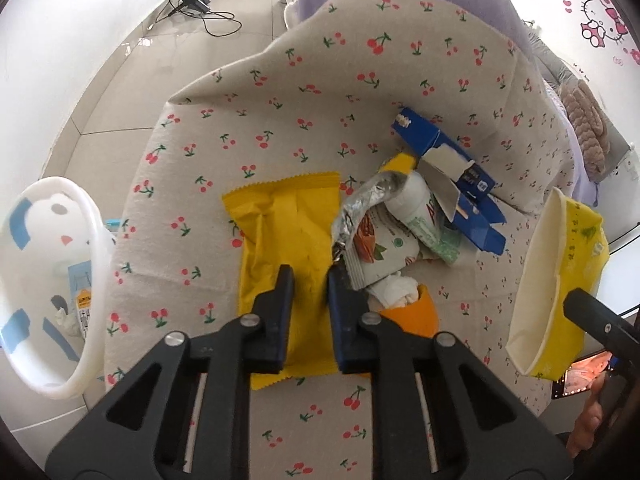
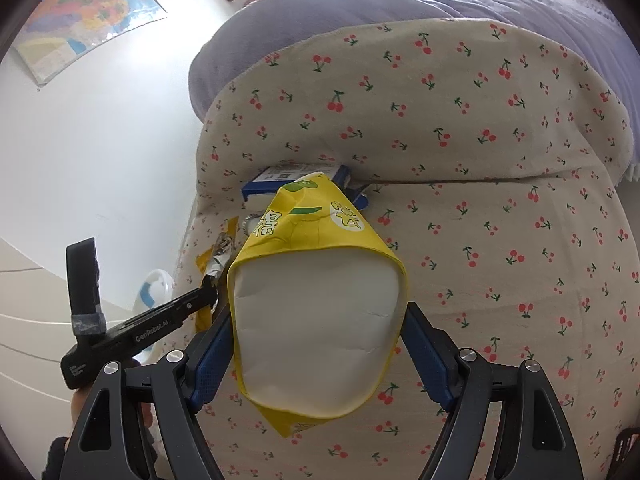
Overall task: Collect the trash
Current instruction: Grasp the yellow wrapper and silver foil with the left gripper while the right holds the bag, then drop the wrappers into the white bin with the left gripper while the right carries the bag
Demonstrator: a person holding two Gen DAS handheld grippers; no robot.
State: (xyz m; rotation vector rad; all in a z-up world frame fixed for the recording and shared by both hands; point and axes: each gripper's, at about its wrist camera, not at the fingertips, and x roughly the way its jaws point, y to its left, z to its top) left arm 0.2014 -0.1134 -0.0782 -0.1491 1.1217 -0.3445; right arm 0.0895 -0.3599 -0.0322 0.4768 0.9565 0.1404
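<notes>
A flat yellow wrapper (image 1: 280, 240) lies on the cherry-print cloth (image 1: 320, 92). My left gripper (image 1: 312, 276) points down onto it, jaws nearly together and pinching a fold of the wrapper; its tip (image 2: 210, 286) also shows in the right wrist view. To the wrapper's right is a pile of trash: silver foil (image 1: 360, 208), a white bottle (image 1: 416, 204), a torn blue box (image 1: 452, 168), a sachet (image 1: 372, 248) and tissue (image 1: 396, 294). My right gripper (image 2: 320, 316) is shut on a crushed yellow paper cup (image 2: 320, 320), held above the cloth, which also shows (image 1: 560, 280) in the left wrist view.
A white plastic bin (image 1: 92, 240) with some trash inside stands on the floor left of the bed. A purple blanket (image 2: 400, 0) covers the far side. Cables (image 1: 192, 4) lie on the tiled floor. A phone (image 1: 580, 372) sits at the lower right.
</notes>
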